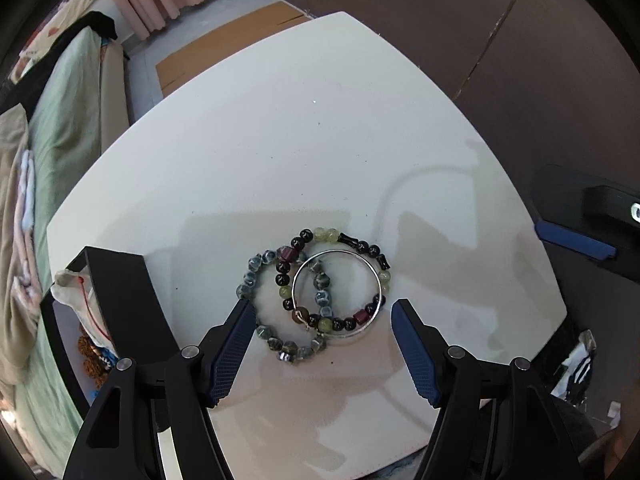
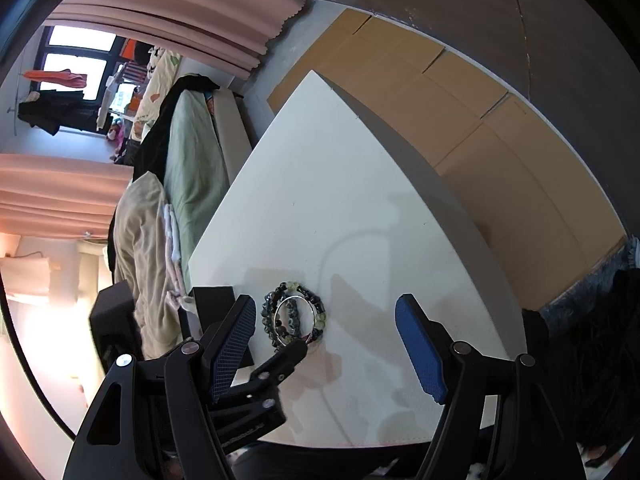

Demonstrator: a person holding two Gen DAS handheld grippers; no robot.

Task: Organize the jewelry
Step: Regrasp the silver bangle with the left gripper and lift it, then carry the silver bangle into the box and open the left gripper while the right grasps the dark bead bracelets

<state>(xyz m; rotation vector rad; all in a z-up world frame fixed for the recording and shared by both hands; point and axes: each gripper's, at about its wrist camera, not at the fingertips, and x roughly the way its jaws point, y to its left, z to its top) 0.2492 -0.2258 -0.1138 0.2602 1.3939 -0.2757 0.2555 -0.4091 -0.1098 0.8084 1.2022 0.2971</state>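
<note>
Three bracelets lie overlapped on the white table [image 1: 280, 152]: a silver bangle [image 1: 297, 280], a grey-blue bead bracelet [image 1: 251, 278] and a dark bead bracelet with green and maroon beads [image 1: 362, 246]. My left gripper [image 1: 324, 312] is open, its fingertips either side of the pile and just short of it, holding nothing. My right gripper [image 2: 326, 312] is open and empty, farther back. In the right wrist view the pile [image 2: 294, 314] lies between its fingers, with the left gripper's finger [image 2: 286, 358] reaching to it.
A black open box [image 1: 116, 292] with a cloth pouch and other jewelry stands at the table's left edge; it also shows in the right wrist view [image 2: 212, 300]. The right gripper's body [image 1: 580, 216] is off the table's right side. A bed lies left.
</note>
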